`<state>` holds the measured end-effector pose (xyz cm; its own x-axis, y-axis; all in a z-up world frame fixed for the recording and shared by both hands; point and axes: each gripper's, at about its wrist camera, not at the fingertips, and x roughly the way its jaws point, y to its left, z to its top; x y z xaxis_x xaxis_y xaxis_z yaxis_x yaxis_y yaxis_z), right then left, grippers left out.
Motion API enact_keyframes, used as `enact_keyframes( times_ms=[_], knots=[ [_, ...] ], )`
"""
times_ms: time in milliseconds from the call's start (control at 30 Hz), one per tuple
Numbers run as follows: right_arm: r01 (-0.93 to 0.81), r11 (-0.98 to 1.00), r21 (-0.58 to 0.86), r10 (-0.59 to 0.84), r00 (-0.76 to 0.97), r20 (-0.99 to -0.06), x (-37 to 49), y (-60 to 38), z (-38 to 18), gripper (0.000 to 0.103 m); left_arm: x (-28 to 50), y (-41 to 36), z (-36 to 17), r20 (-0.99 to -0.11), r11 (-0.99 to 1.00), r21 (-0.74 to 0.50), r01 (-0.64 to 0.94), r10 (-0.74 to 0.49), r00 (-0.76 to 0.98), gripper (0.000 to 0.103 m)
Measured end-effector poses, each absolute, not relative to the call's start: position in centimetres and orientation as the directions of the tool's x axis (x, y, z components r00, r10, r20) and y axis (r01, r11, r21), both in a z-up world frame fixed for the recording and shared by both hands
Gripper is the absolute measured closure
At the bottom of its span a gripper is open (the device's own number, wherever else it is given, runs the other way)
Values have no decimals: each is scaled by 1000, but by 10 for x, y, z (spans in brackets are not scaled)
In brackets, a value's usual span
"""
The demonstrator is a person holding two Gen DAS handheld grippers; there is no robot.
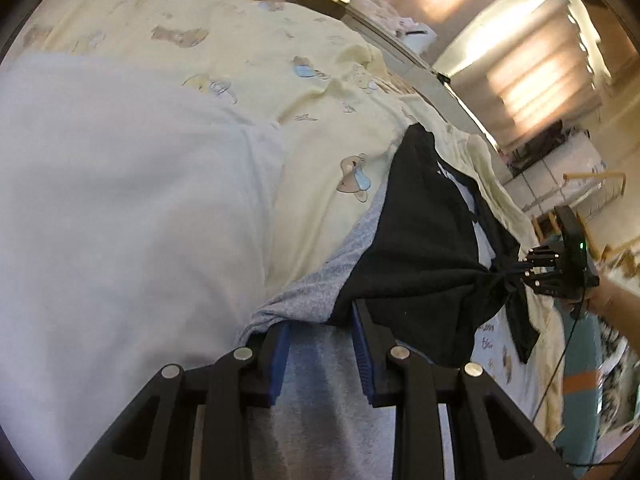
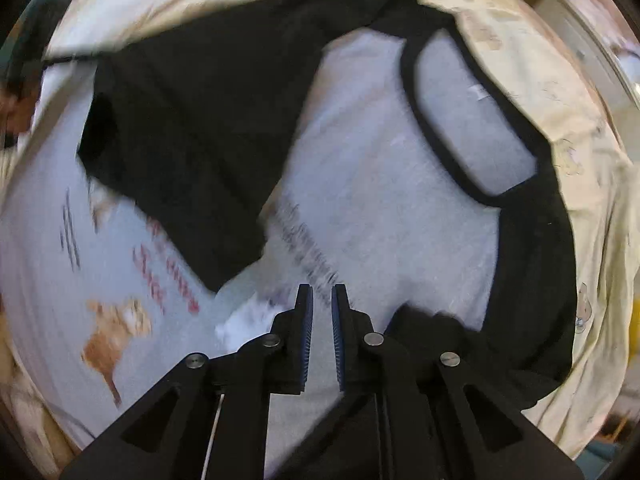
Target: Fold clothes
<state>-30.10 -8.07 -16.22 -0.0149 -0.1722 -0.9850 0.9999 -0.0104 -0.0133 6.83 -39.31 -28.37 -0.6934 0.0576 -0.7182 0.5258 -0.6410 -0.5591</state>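
A grey T-shirt [image 2: 384, 184] with black sleeves and a black neck band lies front up on the bed, and one black sleeve [image 2: 188, 140] is folded across its printed chest. In the left wrist view my right gripper [image 1: 520, 270] is shut on the bunched tip of the other black sleeve [image 1: 424, 240], pulling it taut. In its own view the right gripper [image 2: 322, 296] has its pads nearly touching. My left gripper [image 1: 320, 320] sits at the shirt's grey side [image 1: 320, 280]. Its jaws stand apart with smooth grey cloth between them, and its tips are tucked under the raised cloth edge.
A pale yellow sheet [image 1: 280, 60] with a teddy-bear print covers the bed. A large white cloth [image 1: 120, 200] lies to the left of the shirt. A person's hand [image 1: 612, 296] holds the right gripper. Beyond the bed's right edge are wooden furniture [image 1: 596, 184] and bright window blinds [image 1: 532, 80].
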Motion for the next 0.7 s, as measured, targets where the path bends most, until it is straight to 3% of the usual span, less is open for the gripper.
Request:
enact_keyframes(
  times_ms=[67, 100, 167, 200, 233, 367, 400, 467, 500, 533, 700],
  knots=[
    [993, -104, 60, -265, 31, -964, -315, -102, -147, 88, 68, -392, -287, -718, -624, -568, 537, 58, -693, 73],
    [978, -163, 130, -313, 74, -947, -325, -116, -141, 75, 66, -391, -288, -715, -613, -578, 539, 62, -696, 71],
    [926, -269, 266, -394, 146, -908, -343, -143, -135, 63, 67, -391, -289, -692, -576, -618, 535, 75, -718, 69],
    [900, -314, 304, -419, 156, -895, -350, -156, -136, 44, 68, -392, -290, -680, -550, -639, 537, 78, -729, 67],
    [876, -352, 329, -445, 153, -882, -356, -168, -139, 37, 67, -393, -290, -668, -526, -659, 538, 80, -740, 66],
    [874, -408, 265, -441, 65, -895, -360, -210, -155, 38, 60, -397, -294, -664, -493, -672, 553, 71, -744, 65],
    [876, -407, 257, -423, 68, -903, -360, -216, -160, 39, 58, -398, -293, -661, -491, -674, 552, 68, -747, 65],
    [880, -403, 253, -388, 86, -918, -360, -229, -171, 56, 54, -399, -292, -669, -501, -661, 559, 56, -741, 71],
    [894, -377, 244, -385, 89, -919, -354, -232, -171, 76, 52, -399, -291, -674, -508, -654, 561, 53, -737, 94],
    [909, -344, 234, -385, 91, -919, -347, -235, -170, 99, 52, -399, -290, -670, -513, -654, 556, 52, -741, 95],
    [953, -247, 176, -414, 60, -908, -331, -253, -149, 101, 69, -407, -288, -617, -438, -709, 552, 7, -787, 95]
  ],
)
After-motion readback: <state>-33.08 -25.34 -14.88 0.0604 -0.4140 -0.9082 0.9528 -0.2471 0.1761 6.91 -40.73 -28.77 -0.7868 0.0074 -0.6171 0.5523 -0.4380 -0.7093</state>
